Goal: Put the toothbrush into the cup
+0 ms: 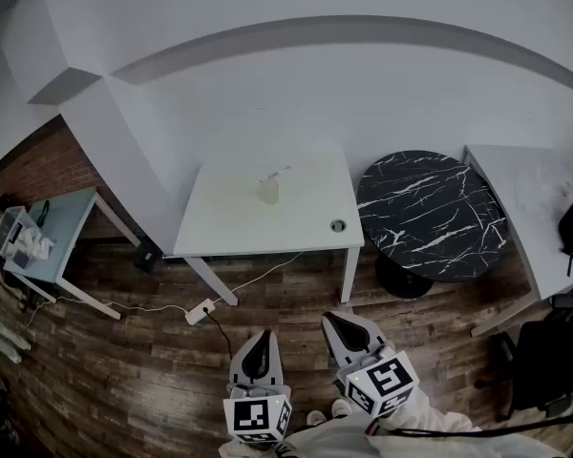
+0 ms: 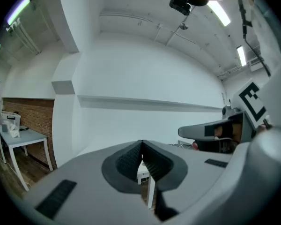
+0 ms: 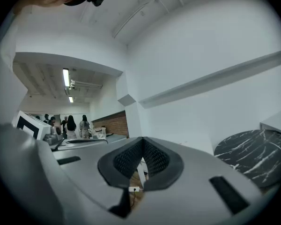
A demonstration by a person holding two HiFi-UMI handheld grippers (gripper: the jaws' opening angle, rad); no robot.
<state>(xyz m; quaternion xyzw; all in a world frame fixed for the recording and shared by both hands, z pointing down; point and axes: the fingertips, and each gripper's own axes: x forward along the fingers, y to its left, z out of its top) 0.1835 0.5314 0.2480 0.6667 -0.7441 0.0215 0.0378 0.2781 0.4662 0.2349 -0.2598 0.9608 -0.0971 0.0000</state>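
The ribbed dark fingers [image 2: 129, 161] of the grey left gripper [image 2: 141, 146] are pressed together with nothing between them. The fingers [image 3: 129, 158] of the grey right gripper [image 3: 143, 146] are likewise closed on nothing. In the head view both grippers, left [image 1: 261, 338] and right [image 1: 340, 322], point level over the dark wood-plank floor [image 1: 124, 380], well apart from the work.

The thin pale toothbrush with a pinkish end [image 1: 275, 174] lies at a slant on the white rectangular tabletop [image 1: 229, 227], right at the small pale translucent cup [image 1: 268, 193]. Whether it touches the cup's rim is too small to tell. A round black marble table [image 1: 430, 213] stands beside the tabletop on the right.

The toothbrush is probably light, stiff and smooth, so it should lift easily but could slip or swivel in a loose pinch. Mid-handle looks like the best hold, clear of the brush head, with the fingers squarely across its narrow width. It lies low, so the fingers need to open a little and come down close to the tabletop. The cup looks light and could tip or slide if knocked.
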